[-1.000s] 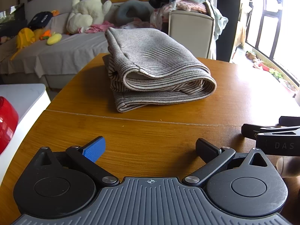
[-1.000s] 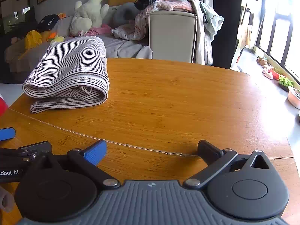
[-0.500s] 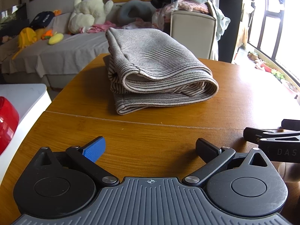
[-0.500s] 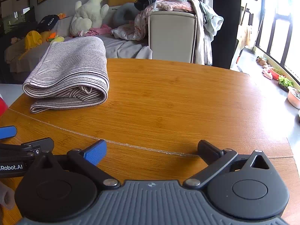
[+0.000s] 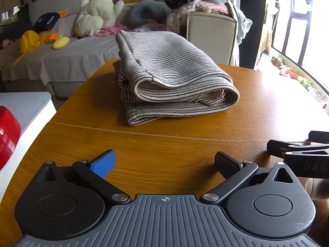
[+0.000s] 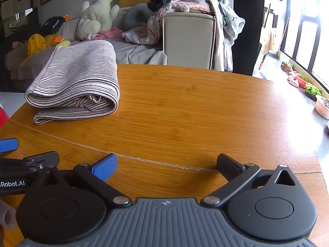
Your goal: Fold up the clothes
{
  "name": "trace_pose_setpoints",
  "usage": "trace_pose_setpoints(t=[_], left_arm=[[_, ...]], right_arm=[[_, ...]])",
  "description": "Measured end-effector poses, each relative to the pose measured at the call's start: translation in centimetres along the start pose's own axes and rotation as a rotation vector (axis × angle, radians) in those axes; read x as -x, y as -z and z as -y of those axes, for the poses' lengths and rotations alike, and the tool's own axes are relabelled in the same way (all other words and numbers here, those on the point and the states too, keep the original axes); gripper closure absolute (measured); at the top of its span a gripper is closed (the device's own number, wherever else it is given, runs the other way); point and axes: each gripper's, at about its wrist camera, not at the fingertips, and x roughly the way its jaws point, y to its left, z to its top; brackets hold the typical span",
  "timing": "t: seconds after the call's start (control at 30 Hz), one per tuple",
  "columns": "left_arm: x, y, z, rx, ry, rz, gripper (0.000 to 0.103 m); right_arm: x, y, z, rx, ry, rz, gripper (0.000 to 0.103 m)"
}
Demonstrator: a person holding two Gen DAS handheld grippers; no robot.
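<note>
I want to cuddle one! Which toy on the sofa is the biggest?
The cream-white plush duck, sitting upright against the sofa back. It towers over the yellow toy and the small yellow-green one lying to its left.

Cut off at the edges
Red object sliced by the frame – identity unclear; right claw runs off the side, its jaws' spread hidden there.
</note>
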Motion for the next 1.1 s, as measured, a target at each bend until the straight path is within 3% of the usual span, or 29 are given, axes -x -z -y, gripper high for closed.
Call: trace_pose_setpoints(t=[1.1], left_arm=[[-0.07, -0.04, -0.03, -0.003, -0.003, -0.002, 0.0]], right_arm=[[0.38, 0.27, -0.05, 0.032, -0.033, -0.004, 0.0]])
